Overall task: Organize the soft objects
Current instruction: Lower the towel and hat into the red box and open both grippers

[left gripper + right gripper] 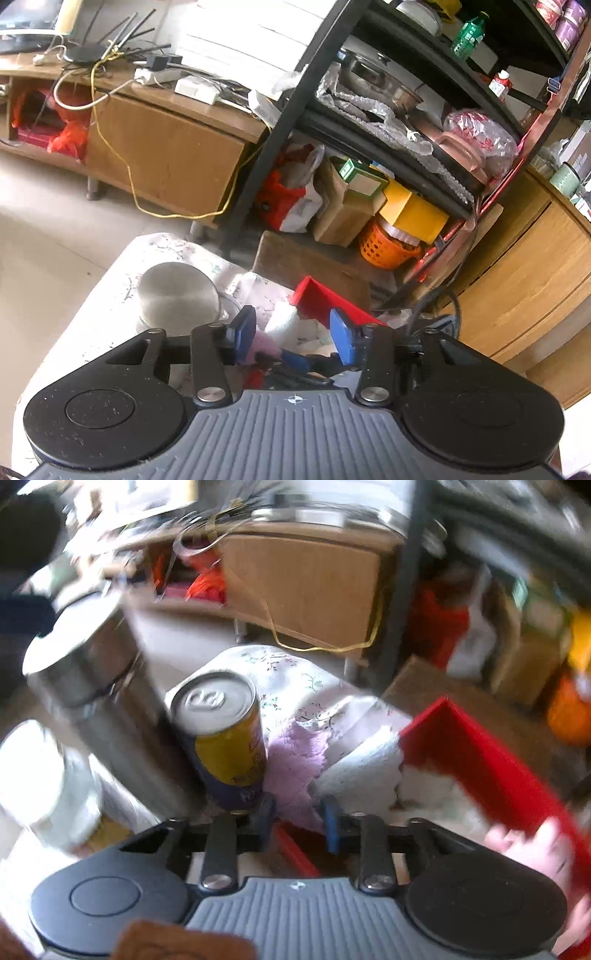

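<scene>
Lilac cloth (295, 753), fuzzy and crumpled, is lying on the floral tablecloth (280, 664) between the yellow can (229, 738) on its left and a white towel roll (362, 771) on its right. A red box (480, 760) sits further right. The right gripper (298, 814) is slightly parted with the cloth's near edge in the gap, not clamped as far as the blur shows. The left gripper (291, 332) is released and holds nothing. There's a wooden cabinet (166, 155) and a cluttered black shelf (406, 122) at the far side.

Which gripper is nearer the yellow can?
Right. The yellow can stands beside the right gripper; the left gripper hovers by the red box, can out of its view.
</scene>
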`<state>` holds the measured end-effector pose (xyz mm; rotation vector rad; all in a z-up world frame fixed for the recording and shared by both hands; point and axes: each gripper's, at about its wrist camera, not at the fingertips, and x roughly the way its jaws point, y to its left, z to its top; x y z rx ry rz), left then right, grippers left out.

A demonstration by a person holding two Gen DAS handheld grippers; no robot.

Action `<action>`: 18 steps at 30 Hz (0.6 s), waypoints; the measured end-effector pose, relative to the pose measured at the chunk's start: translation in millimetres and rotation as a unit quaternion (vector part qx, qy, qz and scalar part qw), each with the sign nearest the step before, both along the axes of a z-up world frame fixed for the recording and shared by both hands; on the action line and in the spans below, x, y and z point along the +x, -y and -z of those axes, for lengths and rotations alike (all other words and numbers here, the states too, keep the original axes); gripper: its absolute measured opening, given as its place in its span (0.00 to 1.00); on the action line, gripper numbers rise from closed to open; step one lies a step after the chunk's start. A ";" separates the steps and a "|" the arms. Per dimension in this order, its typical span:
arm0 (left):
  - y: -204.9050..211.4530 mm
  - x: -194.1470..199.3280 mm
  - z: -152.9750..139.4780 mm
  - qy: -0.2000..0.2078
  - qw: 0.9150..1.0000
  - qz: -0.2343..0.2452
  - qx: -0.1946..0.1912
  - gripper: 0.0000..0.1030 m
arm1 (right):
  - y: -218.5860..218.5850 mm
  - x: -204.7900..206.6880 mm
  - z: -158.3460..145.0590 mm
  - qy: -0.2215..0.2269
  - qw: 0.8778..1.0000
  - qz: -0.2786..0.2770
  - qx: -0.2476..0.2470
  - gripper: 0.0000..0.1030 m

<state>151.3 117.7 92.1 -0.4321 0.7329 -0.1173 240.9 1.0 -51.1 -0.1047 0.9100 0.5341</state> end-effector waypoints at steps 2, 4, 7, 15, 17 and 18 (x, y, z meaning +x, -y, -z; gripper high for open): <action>0.2 -1.4 -1.7 0.003 1.000 0.000 0.000 0.52 | 8.2 2.8 2.5 -0.019 0.999 0.015 0.025 0.00; 0.3 -3.5 -3.5 0.005 1.000 -0.002 -0.002 0.53 | 18.1 7.1 2.2 -0.039 0.998 0.027 0.049 0.00; 0.5 -4.1 -6.1 0.007 1.000 -0.003 -0.006 0.54 | 44.3 9.5 -0.1 -0.077 0.988 0.058 0.121 0.00; 6.7 -2.7 -9.2 0.012 1.000 0.002 -0.014 0.60 | 91.7 5.4 -20.7 -0.067 0.975 0.113 0.181 0.00; 10.6 -3.4 -9.5 0.014 1.000 0.009 -0.012 0.61 | 108.8 2.0 -31.4 -0.055 0.971 0.130 0.194 0.00; 13.1 -3.7 -9.0 0.012 1.000 0.014 -0.008 0.61 | 118.5 -0.3 -36.3 -0.050 0.969 0.139 0.200 0.00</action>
